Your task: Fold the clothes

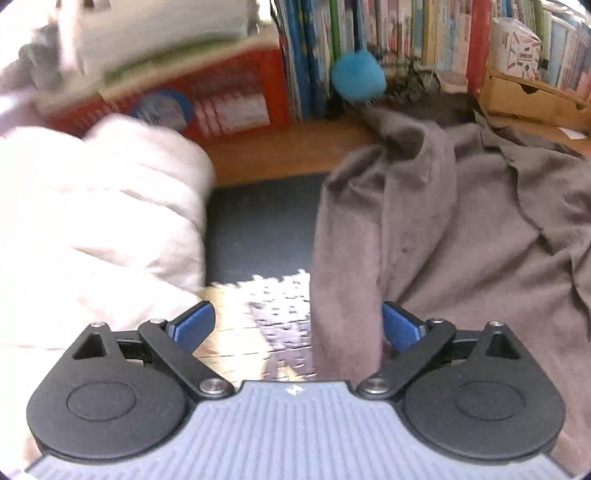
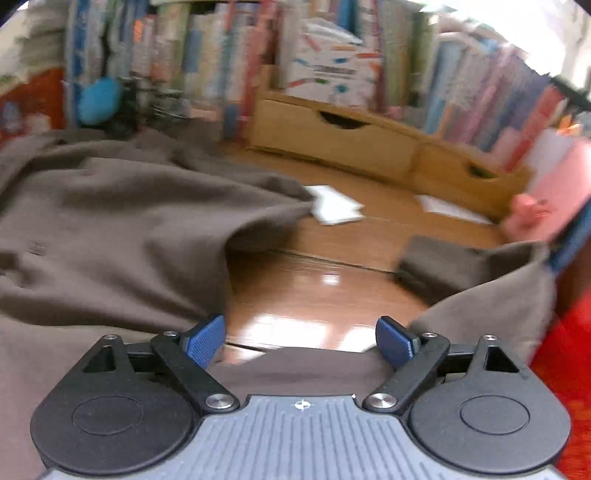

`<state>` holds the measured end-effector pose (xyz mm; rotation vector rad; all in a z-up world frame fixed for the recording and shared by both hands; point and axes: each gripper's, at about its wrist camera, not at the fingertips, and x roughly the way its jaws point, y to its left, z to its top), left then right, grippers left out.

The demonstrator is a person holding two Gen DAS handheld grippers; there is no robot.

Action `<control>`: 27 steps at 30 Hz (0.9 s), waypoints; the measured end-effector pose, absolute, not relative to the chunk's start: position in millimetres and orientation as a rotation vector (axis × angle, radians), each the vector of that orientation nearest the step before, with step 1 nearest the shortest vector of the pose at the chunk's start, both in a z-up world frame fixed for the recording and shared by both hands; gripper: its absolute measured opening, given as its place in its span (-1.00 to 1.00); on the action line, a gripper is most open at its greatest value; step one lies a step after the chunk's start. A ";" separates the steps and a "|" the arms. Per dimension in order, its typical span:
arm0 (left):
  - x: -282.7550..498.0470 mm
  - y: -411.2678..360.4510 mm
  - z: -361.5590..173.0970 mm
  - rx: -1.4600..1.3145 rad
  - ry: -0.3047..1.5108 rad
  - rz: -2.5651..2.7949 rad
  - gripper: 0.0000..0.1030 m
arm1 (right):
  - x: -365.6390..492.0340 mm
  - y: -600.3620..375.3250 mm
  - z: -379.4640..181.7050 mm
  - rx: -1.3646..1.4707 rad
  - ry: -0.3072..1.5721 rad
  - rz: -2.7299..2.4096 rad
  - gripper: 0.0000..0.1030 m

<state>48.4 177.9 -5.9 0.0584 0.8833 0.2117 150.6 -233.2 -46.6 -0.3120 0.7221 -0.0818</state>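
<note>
A grey-brown shirt (image 1: 461, 229) lies crumpled on the wooden desk, filling the right half of the left wrist view. Its left edge hangs in a fold that reaches down between the blue pads of my left gripper (image 1: 297, 325), which stands open; the pads do not press the cloth. A pale, cream garment (image 1: 92, 221) is heaped at the left. In the right wrist view the same shirt (image 2: 110, 229) spreads across the left, with a sleeve (image 2: 480, 280) at the right. My right gripper (image 2: 300, 338) is open above the shirt's near edge and bare desk.
Books (image 1: 369, 33) line the back of the desk (image 2: 314, 295), with a light wooden drawer unit (image 2: 332, 136) in front of them. A dark mat (image 1: 258, 229) and a puzzle-like sheet (image 1: 266, 317) lie between the two garments. White papers (image 2: 336, 208) and a pink object (image 2: 532, 214) sit at the right.
</note>
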 end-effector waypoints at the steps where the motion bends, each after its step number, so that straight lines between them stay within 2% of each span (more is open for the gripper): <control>1: 41.4 172.9 2.5 0.070 0.851 0.188 0.87 | 147.8 -232.1 -40.8 -0.327 0.699 -0.087 0.65; 4: 25.1 158.9 10.7 0.057 0.804 0.099 0.89 | 135.6 -221.9 -8.1 -0.199 0.608 0.098 0.69; 8: 32.0 144.7 -17.9 0.089 0.867 0.112 0.88 | 150.7 -174.4 35.8 0.008 0.564 0.396 0.97; 11: 34.3 143.2 -39.6 0.049 0.923 0.127 0.87 | 194.2 -106.2 49.4 0.093 0.619 0.509 0.97; 14: 26.0 150.2 -44.3 -0.025 0.905 0.135 0.88 | 235.9 -36.4 58.9 0.024 0.613 0.543 0.96; 16: 23.1 155.0 -47.2 -0.068 0.898 0.137 0.89 | 263.5 4.0 47.2 -0.016 0.682 0.536 0.94; 18: 20.6 156.3 -48.2 -0.075 0.894 0.136 0.90 | 280.7 29.5 23.9 -0.078 0.779 0.470 0.66; 19: 19.4 155.9 -48.2 -0.070 0.894 0.134 0.90 | 287.0 37.3 11.7 -0.093 0.823 0.433 -0.28; 20: 18.7 155.8 -47.5 -0.070 0.895 0.131 0.90 | 291.5 39.2 2.2 -0.085 0.864 0.397 -0.85; 23: 19.1 156.8 -47.0 -0.063 0.891 0.124 0.93 | 287.5 22.0 0.3 -0.016 0.867 0.378 -0.91; 27: 17.3 157.0 -47.4 -0.053 0.883 0.123 0.94 | 258.5 -19.7 35.9 -0.023 0.737 0.324 -0.91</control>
